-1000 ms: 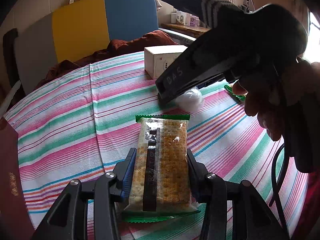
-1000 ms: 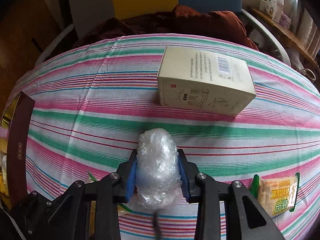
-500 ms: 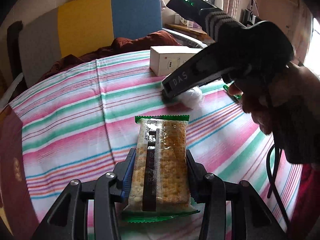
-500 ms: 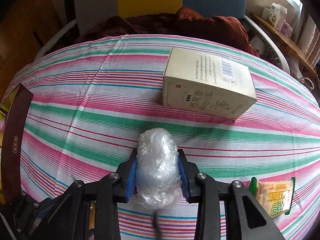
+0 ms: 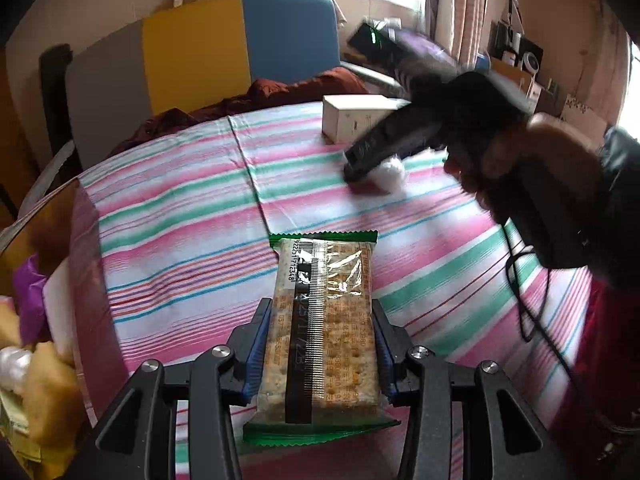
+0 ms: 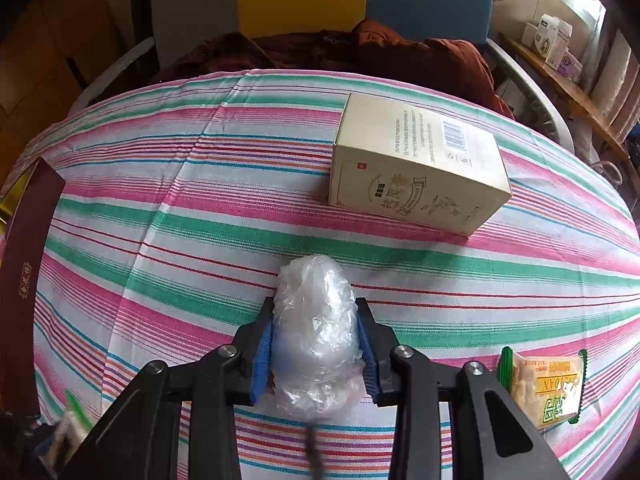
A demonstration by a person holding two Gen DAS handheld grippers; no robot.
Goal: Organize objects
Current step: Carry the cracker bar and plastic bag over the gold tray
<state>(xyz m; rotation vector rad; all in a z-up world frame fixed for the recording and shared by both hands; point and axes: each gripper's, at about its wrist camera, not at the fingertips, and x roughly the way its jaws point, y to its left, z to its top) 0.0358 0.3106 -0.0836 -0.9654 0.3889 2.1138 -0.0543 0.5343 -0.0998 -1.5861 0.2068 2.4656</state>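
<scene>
My left gripper (image 5: 322, 350) is shut on a cracker pack (image 5: 324, 320) with green ends, held above the striped tablecloth (image 5: 180, 240). My right gripper (image 6: 316, 340) is shut on a crumpled clear plastic bundle (image 6: 316, 320), low over the cloth. In the left wrist view the right gripper (image 5: 360, 168) and the hand holding it show at the right, with the white bundle (image 5: 390, 174) at its tip. A second cracker pack (image 6: 546, 386) lies on the cloth to the right of the right gripper. A dark red open box (image 5: 86, 280) with several items inside stands at the left.
A cream carton (image 6: 416, 164) lies on the far right part of the table. A brown cloth (image 6: 360, 56) is heaped on the grey, yellow and blue sofa (image 5: 192, 52) behind the table. The red box's wall (image 6: 24, 280) borders the cloth at left.
The left gripper has moved left with the cracker pack; the red box and its contents have come into its view. The right gripper has kept its place with the bundle.
</scene>
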